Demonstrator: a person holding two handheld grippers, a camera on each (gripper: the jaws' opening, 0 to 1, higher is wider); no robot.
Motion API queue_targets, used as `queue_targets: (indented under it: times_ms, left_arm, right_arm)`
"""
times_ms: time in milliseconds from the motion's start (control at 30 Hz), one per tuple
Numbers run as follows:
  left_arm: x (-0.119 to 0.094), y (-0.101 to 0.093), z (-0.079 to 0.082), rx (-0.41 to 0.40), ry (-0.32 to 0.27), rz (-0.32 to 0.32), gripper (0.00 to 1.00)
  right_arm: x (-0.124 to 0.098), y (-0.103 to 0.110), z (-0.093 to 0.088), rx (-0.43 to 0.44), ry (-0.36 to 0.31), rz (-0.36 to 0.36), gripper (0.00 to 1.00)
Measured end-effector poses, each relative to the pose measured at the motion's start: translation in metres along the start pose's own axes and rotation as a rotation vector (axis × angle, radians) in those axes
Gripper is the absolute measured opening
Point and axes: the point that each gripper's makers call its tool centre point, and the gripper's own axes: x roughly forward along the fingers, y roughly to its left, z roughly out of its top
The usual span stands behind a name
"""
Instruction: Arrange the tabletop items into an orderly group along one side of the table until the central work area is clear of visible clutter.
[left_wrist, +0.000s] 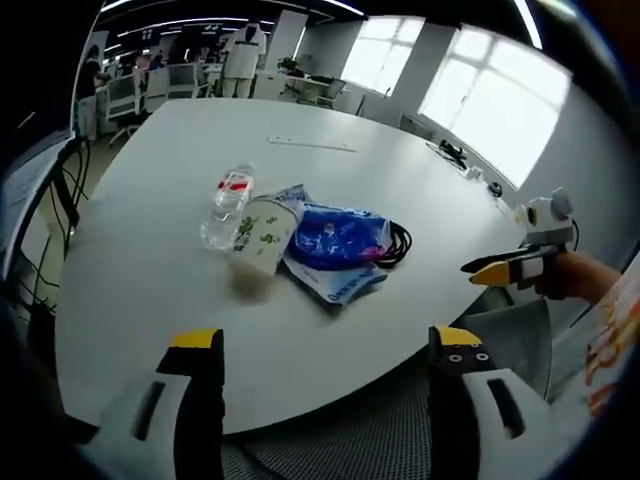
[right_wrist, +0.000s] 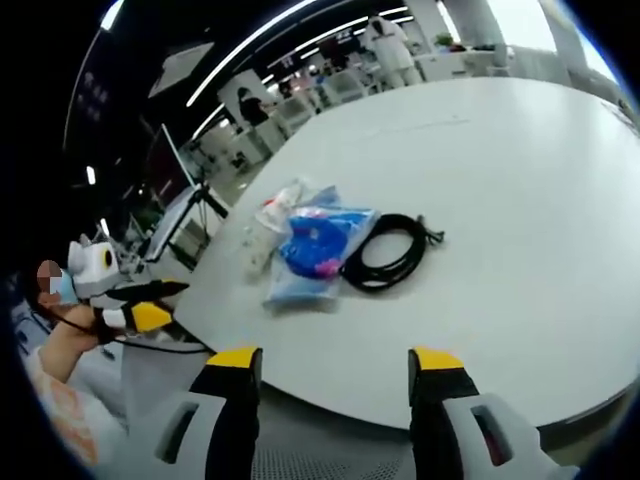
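Both my grippers, left (left_wrist: 328, 350) and right (right_wrist: 336, 368), hang wide open and empty off the table (left_wrist: 300, 340) edge. Bottle (left_wrist: 227, 205), cup (left_wrist: 262, 235) and black cable (right_wrist: 392, 250) crowd the blue bag (left_wrist: 338, 240) at mid-table. The bag looks light, soft and slippery, so I'd pinch its crinkled edge.

bright windows (left_wrist: 470, 90), ceiling strip lights (right_wrist: 250, 45), office desks (left_wrist: 300, 88).
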Motion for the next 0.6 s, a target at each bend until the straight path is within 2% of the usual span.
queue_targets:
  times_ms: [333, 600]
  left_arm:
    - [0.001, -0.002, 0.012, 0.011, -0.024, -0.020, 0.81]
    - [0.002, 0.008, 0.021, 0.003, -0.044, -0.027, 0.79]
  right_arm:
    - [-0.005, -0.005, -0.003, 0.023, -0.016, -0.011, 0.60]
    - [-0.007, -0.008, -0.003, 0.014, -0.016, -0.036, 0.59]
